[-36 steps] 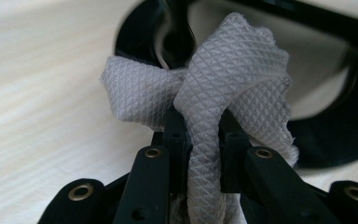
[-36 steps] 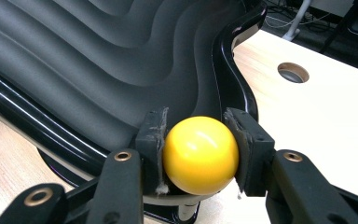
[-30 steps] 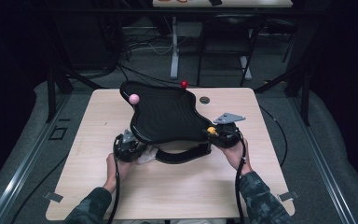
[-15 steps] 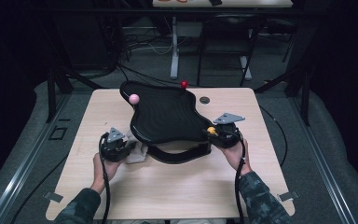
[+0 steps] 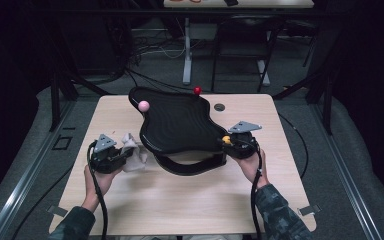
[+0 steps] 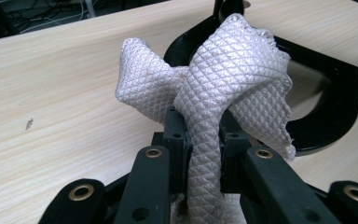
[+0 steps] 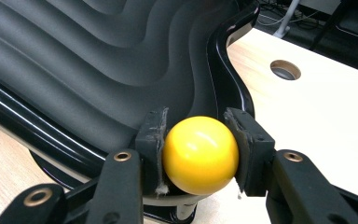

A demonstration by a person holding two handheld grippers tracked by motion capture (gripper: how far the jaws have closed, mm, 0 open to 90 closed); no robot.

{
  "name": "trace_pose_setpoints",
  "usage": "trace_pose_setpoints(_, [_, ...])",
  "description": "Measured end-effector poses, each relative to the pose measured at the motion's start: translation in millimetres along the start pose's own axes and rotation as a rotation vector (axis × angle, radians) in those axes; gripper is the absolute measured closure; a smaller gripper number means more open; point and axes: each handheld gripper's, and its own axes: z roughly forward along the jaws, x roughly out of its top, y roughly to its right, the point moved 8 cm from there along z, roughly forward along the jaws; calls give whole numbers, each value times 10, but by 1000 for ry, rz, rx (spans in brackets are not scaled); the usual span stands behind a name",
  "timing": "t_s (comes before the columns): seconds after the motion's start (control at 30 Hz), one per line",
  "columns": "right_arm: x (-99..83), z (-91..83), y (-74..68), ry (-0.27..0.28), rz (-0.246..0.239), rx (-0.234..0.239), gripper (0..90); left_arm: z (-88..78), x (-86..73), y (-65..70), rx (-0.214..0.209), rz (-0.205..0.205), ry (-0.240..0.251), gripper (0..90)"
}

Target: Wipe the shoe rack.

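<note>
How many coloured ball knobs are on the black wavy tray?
3. A pink ball at the tray's far left corner, a red ball at its far edge, and a yellow ball at the near right, clamped in the right tongs. Others may be hidden.

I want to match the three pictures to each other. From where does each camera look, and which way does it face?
High view: sits above the person's side, looks forward and down on the table; both forearms, hands and tools show.
Left gripper view: rides on the left tool, looks along its jaws, shut on a grey quilted cloth.
Right gripper view: rides on the right tool, looks along its jaws, shut on a yellow ball.
Shared: the black wavy board appears in all three.
</note>
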Motion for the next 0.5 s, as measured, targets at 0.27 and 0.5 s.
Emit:
trace_pose_setpoints(0.27, [6, 12, 10, 0, 0, -21, 596, -106, 35, 6, 4, 7, 7, 774])
trace_pose_setpoints(0.5, [12, 24, 11, -3, 11, -39, 596, -238, 136, 42, 0, 6, 31, 774])
